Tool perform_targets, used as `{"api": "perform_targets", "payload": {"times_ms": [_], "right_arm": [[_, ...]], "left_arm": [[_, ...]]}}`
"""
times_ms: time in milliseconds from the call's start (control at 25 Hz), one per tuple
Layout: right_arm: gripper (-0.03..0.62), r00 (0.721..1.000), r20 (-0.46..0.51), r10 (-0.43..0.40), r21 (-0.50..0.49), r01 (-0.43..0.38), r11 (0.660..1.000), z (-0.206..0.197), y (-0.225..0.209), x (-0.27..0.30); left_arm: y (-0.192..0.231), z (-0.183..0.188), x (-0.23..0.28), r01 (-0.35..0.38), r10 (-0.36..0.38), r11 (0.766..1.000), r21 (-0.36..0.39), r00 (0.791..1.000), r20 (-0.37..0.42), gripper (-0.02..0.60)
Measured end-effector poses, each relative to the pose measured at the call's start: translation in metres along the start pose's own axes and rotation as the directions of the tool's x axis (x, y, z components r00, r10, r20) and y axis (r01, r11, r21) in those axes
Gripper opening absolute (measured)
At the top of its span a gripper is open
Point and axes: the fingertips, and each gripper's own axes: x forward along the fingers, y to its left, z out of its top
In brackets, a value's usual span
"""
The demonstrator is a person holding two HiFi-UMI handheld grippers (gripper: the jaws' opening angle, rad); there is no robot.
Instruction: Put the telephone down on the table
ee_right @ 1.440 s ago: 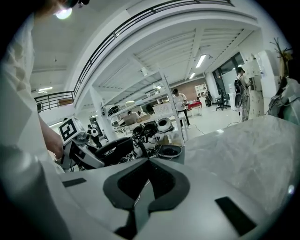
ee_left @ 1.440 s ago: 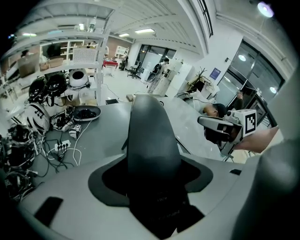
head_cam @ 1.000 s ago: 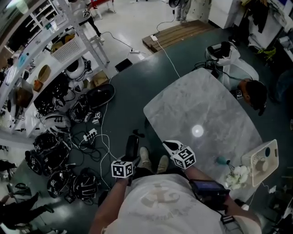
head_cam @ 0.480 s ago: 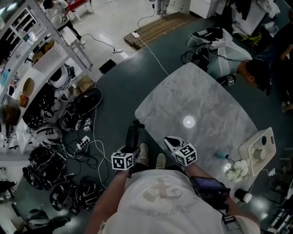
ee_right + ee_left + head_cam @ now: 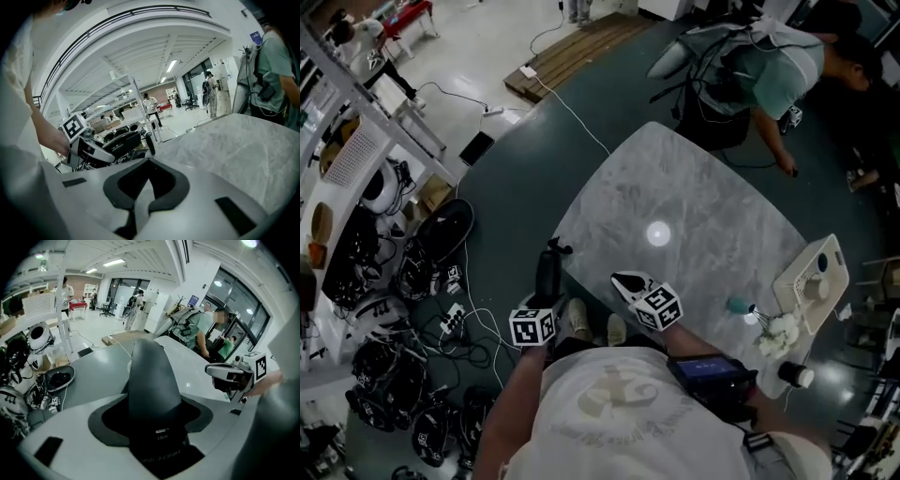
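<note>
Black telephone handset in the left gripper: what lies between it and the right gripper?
Head view: only a bare edge of the grey marble table and dark floor lie between black telephone handset and right gripper.

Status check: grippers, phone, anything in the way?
Left gripper shut on phone; right gripper shut, empty. Phone in the air beside table edge, not yet down. Near table bare; white device, flowers at far right.

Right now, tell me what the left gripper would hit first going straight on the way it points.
Probably the table's near corner: the left gripper, shut on the telephone, aims at that edge. Height is unclear, so it might pass just over the top instead.
</note>
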Motion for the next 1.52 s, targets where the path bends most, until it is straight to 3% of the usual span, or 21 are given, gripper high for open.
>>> {"api": "perform_targets", "payload": {"times_ms": [480, 920, 1200, 1520], "right_arm": [[0.015, 0.999, -0.019, -0.037, 0.049, 0.038, 0.998, 0.003, -0.035, 0.002], [0.015, 0.997, -0.031, -0.067, 0.085, 0.069, 0.994, -0.002, -0.06, -0.007], [0.015, 0.997, -0.033, -0.072, 0.098, 0.075, 0.992, 0.003, -0.069, -0.024], [0.015, 0.997, -0.043, -0.066, 0.101, 0.07, 0.992, 0.002, -0.066, -0.018]], "left_arm": [[-0.01, 0.047, 0.062, 0.004, 0.0, 0.994, 0.108, 0.999, -0.037, 0.291], [-0.027, 0.092, 0.115, -0.021, 0.026, 0.968, 0.25, 0.999, -0.019, 0.29], [-0.05, 0.099, 0.132, -0.017, 0.036, 0.951, 0.308, 0.998, -0.056, 0.29], [-0.036, 0.086, 0.141, -0.016, 0.066, 0.94, 0.342, 0.988, -0.137, 0.291]]}}
